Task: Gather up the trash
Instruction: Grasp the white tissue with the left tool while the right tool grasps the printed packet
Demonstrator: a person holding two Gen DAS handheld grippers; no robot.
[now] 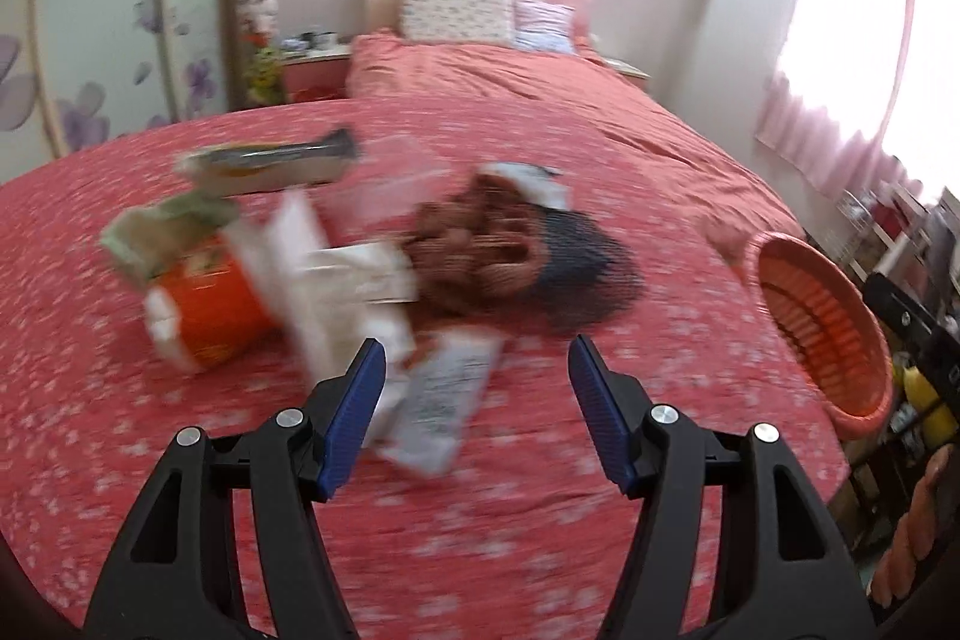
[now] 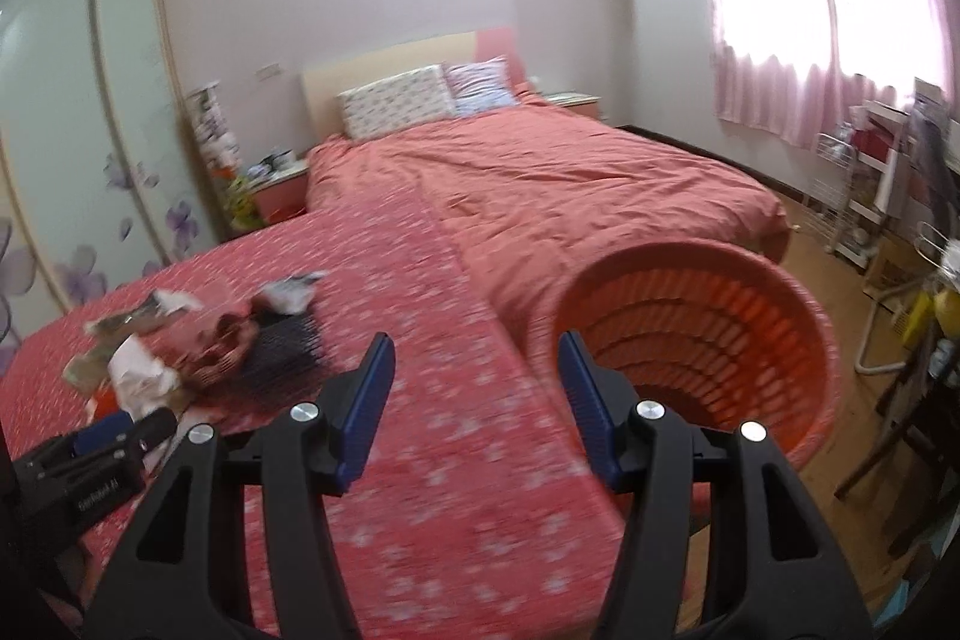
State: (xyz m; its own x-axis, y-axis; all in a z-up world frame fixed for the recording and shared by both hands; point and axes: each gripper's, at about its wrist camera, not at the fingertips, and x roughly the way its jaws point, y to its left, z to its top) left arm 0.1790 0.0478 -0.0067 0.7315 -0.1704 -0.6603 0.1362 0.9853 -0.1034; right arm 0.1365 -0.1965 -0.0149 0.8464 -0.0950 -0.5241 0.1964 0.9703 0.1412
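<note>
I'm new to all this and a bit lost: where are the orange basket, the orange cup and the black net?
orange basket [image 2: 708, 334], right wrist view, on its ribbed inner wall.
orange cup [image 1: 216, 313], left wrist view, on its orange side.
black net [image 1: 585, 274], left wrist view, on its dark mesh.

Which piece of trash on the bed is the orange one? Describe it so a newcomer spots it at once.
Start at the red flowered bedspread and find the litter pile near its foot. The orange cup lies on its side at the pile's left edge, the only bright orange piece among white wrappers.
</note>
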